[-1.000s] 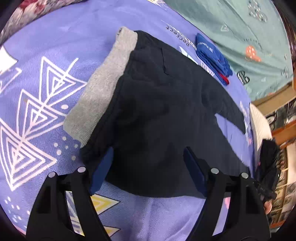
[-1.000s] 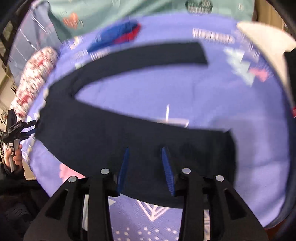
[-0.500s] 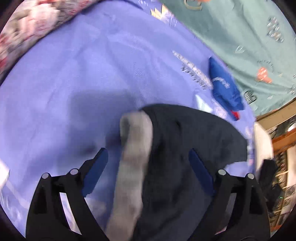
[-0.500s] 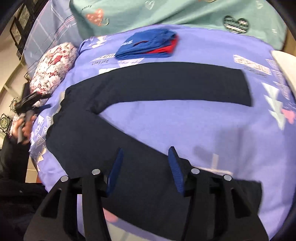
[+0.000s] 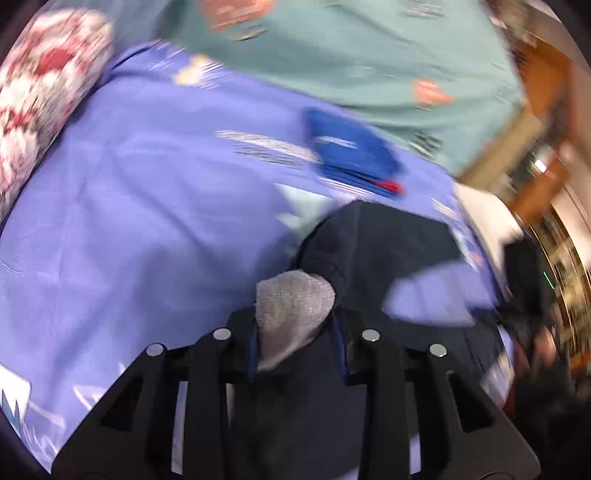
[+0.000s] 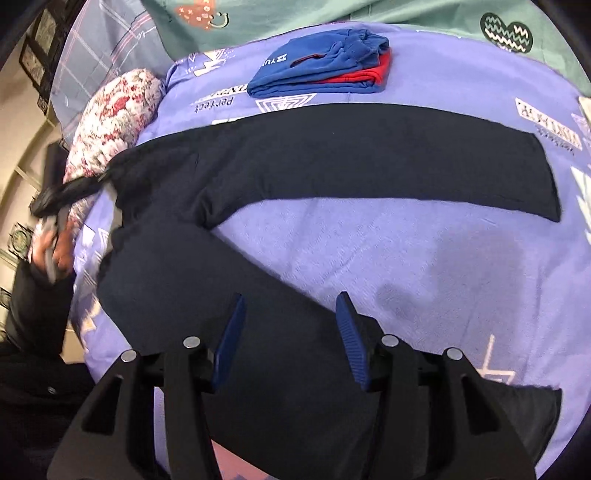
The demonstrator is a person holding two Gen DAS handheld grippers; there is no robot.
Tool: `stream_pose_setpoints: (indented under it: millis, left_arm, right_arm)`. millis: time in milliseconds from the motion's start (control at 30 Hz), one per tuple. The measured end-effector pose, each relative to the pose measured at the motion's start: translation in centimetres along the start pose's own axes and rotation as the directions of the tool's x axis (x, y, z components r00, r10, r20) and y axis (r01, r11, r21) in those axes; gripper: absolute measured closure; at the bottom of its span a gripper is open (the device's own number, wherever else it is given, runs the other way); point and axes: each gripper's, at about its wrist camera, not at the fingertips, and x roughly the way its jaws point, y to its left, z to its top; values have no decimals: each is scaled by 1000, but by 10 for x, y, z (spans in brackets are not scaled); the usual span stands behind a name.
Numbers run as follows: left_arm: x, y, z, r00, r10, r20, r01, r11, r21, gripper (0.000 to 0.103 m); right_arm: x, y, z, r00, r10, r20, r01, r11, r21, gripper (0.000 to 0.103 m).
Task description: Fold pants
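Dark navy pants (image 6: 332, 162) lie spread on a purple bedspread, legs apart in a V. The far leg runs right; the near leg (image 6: 280, 350) passes under my right gripper (image 6: 290, 339), which is open and hovers just above it. In the left wrist view my left gripper (image 5: 295, 332) is shut on the grey waistband (image 5: 291, 306) and lifts it, with the dark pants (image 5: 388, 243) hanging ahead. The left gripper also shows at the far left of the right wrist view (image 6: 70, 192), at the waist.
A folded blue and red garment (image 6: 321, 66) lies on the bedspread (image 6: 406, 258) beyond the far leg. A floral pillow (image 6: 110, 122) sits at the left, by the waist. A teal blanket (image 6: 369, 14) lies at the back. White cloth (image 5: 484, 210) lies at the right edge.
My left gripper has closed on the grey waistband and lifted it. My right gripper has opened wider and stays over the near leg.
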Motion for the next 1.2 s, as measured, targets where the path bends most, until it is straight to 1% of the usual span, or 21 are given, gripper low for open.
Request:
stream_pose_setpoints:
  millis: [100, 167, 200, 233, 267, 367, 433, 467, 567, 633, 667, 700, 733, 767, 800, 833, 867, 933, 1000, 1100, 1200]
  left_arm:
    - [-14, -34, -37, 999, -46, -19, 48, 996, 80, 72]
    - [-11, -48, -58, 998, -50, -49, 54, 994, 99, 72]
    - [-9, -49, -66, 997, -50, -59, 55, 993, 100, 72]
    - [-4, -52, -70, 997, -49, -66, 55, 994, 94, 72]
    - [-3, -49, -77, 996, -53, -70, 59, 995, 76, 72]
    - [-6, -41, -87, 996, -56, -67, 59, 997, 41, 72]
    - [-7, -43, -90, 996, -51, -69, 54, 997, 51, 72]
    - [-5, -45, -91, 996, -44, -75, 48, 997, 59, 72]
    - [5, -48, -100, 989, -35, -144, 42, 998, 50, 65]
    - [4, -45, -109, 984, -34, -177, 35, 999, 5, 38]
    - [0, -40, -115, 981, -48, -188, 40, 998, -46, 33]
    - [-6, -37, -120, 980, -72, -187, 57, 994, -88, 24]
    - [-11, -33, -124, 978, -106, -182, 82, 988, -134, 21]
    - [-17, -29, -131, 973, -154, -174, 121, 975, -189, 21]
    - [-20, -27, -136, 968, -189, -164, 148, 962, -231, 21]
    - [-22, -25, -140, 963, -222, -153, 175, 946, -272, 21]
    - [-22, -26, -145, 949, -283, -140, 225, 918, -327, 21]
    - [-15, -32, -148, 930, -349, -115, 282, 879, -385, 21]
    - [-10, -38, -146, 921, -388, -42, 335, 840, -427, 21]
    - [3, -37, -135, 911, -406, 75, 387, 775, -500, 19]
    - [16, -24, -127, 915, -371, 162, 392, 711, -584, 15]
  right_arm:
    - [5, 9, 12, 998, 69, 14, -69, 997, 20, 49]
    - [8, 15, 20, 987, 155, 40, -157, 986, 56, 32]
    - [12, 19, 25, 981, 185, 54, -189, 979, 79, 17]
    - [19, 24, 30, 967, 247, 69, -253, 963, 95, 10]
    - [29, 29, 34, 948, 312, 66, -317, 942, 106, 9]
    - [73, 38, 39, 903, 430, -2, -422, 885, 195, 8]
    - [107, 52, 33, 886, 460, -64, -434, 869, 238, 8]
    - [115, 58, 31, 877, 475, -74, -446, 861, 245, 9]
    - [127, 82, 32, 825, 564, -40, -542, 808, 230, 35]
    - [125, 102, 33, 810, 584, -44, -569, 803, 177, 47]
    - [125, 111, 32, 805, 591, -60, -577, 802, 157, 53]
    - [125, 122, 30, 797, 597, -85, -586, 800, 130, 57]
    - [124, 127, 30, 800, 593, -91, -583, 804, 115, 58]
    - [123, 131, 28, 807, 584, -87, -577, 811, 98, 58]
    - [123, 131, 28, 803, 591, -81, -583, 806, 98, 58]
    - [123, 129, 29, 798, 598, -75, -590, 801, 104, 58]
    - [123, 128, 30, 789, 610, -64, -601, 790, 118, 58]
    - [122, 128, 35, 773, 632, -49, -622, 771, 134, 58]
    - [118, 132, 40, 764, 645, -34, -636, 761, 127, 58]
    - [111, 140, 48, 755, 656, -14, -652, 752, 99, 58]
    - [106, 142, 45, 750, 661, -9, -658, 749, 80, 58]
